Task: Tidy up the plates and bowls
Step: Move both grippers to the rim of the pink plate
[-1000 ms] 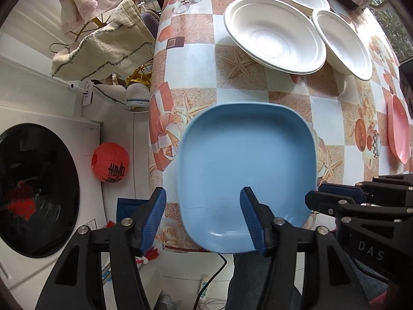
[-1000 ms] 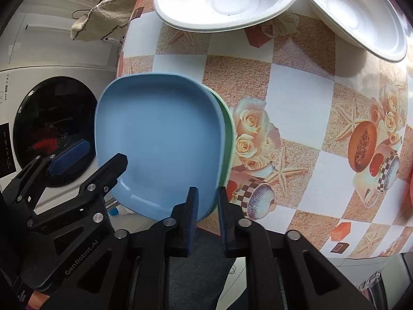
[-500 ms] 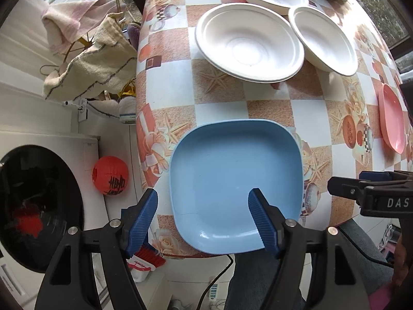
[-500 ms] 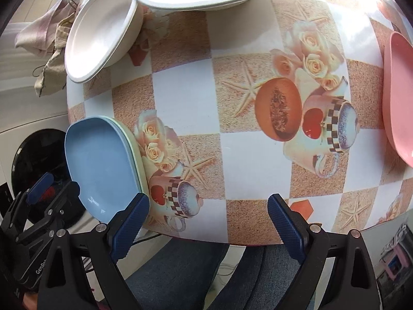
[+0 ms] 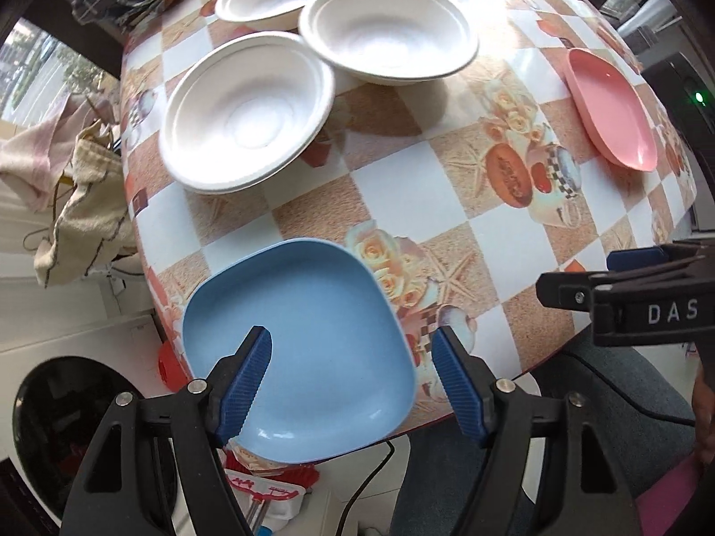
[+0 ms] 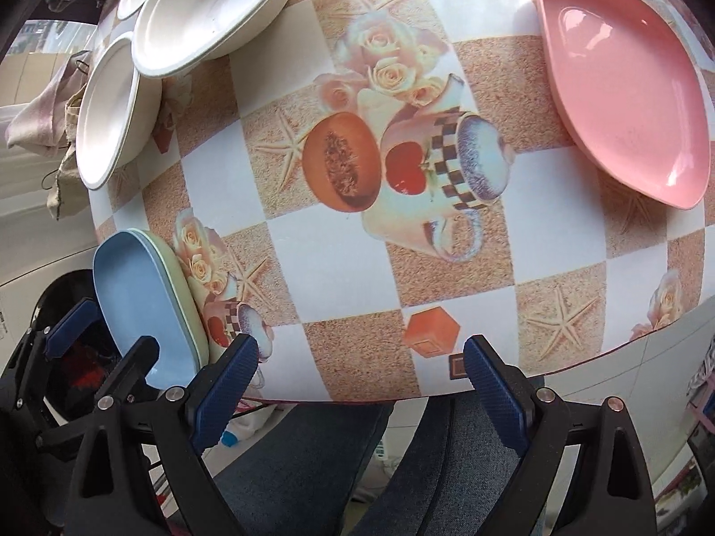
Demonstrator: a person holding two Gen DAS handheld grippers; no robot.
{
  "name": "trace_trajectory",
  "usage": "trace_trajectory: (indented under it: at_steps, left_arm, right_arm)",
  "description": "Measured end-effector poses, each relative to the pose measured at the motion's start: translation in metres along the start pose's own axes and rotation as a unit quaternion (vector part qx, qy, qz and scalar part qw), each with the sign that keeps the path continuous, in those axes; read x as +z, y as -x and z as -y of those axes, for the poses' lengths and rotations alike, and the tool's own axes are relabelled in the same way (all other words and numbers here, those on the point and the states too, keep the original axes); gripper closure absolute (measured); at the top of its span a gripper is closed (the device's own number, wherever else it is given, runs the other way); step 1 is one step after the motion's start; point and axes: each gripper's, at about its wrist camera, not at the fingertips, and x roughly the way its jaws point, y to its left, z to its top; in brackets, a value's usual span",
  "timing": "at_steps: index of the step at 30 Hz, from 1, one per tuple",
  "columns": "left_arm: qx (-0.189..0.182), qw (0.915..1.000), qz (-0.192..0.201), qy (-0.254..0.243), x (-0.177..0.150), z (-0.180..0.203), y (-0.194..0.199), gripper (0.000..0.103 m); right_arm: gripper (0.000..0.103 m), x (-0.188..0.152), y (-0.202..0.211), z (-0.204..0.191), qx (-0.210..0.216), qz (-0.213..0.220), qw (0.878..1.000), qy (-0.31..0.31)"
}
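Only the right view reveals a green plate (image 6: 187, 281) hidden beneath the blue plate (image 5: 299, 348). Left gripper (image 5: 353, 379) and right gripper (image 6: 359, 384) both spread, holding nothing.

Patterned table (image 5: 514, 241), perhaps a washing machine (image 5: 58, 406) beside it

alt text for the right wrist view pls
The open right claw hovers empty at the near edge of a checkered floral tablecloth. A pink square plastic plate lies far right, a blue square plate stacked on a green one sits left, white round bowls behind.
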Motion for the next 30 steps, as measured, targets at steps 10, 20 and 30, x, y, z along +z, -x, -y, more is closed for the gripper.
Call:
trace_trajectory:
  at_steps: [10, 20, 30]
  left_arm:
    - [-0.013, 0.9982, 0.012, -0.057, 0.055, 0.066, 0.029, 0.026]
    - [-0.006, 0.9901, 0.015, -0.139, 0.100, 0.122, 0.045, 0.025]
    - [-0.002, 0.9731, 0.000, -0.230, 0.115, 0.193, 0.041, 0.025]
  right_arm:
    - [0.000, -0.006, 0.060, 0.023, -0.049, 0.067, 0.995, 0.057]
    - [0.000, 0.015, 0.121, 0.136, -0.005, 0.113, 0.992, -0.063]
    - [0.000, -0.035, 0.114, 0.222, 0.031, 0.120, 0.969, -0.216]
